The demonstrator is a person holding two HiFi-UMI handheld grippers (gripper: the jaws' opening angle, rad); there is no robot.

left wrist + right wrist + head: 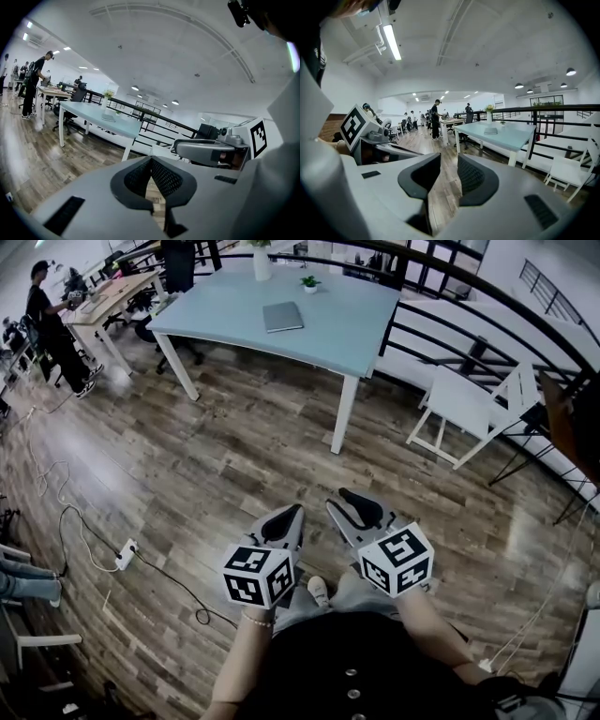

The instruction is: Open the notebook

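Head view: L gripper (298,510) & R gripper (336,497) are held low in front of the person's body, side by side over the wood floor (187,456). Both point toward the table (356,334). The notebook (282,316) lies shut and flat on the light-blue tabletop, well apart from both grippers. A small potted plant (309,282) & a white vase (262,261) stand further back on the table. A white chair (464,404) is right of the table, by the black railing (441,329). A power strip (126,554) w/ cable lies on the floor at left.

Left gripper view: jaw tips are together w/ nothing between them. Floor shows thru the slot behind the tips. The table w/ notebook is far off, upper left. R gripper shows at right.

Right gripper view: jaws are apart w/ nothing between them, only floor in the gap. The table w/ notebook is ahead, off to the right. L gripper shows at left.
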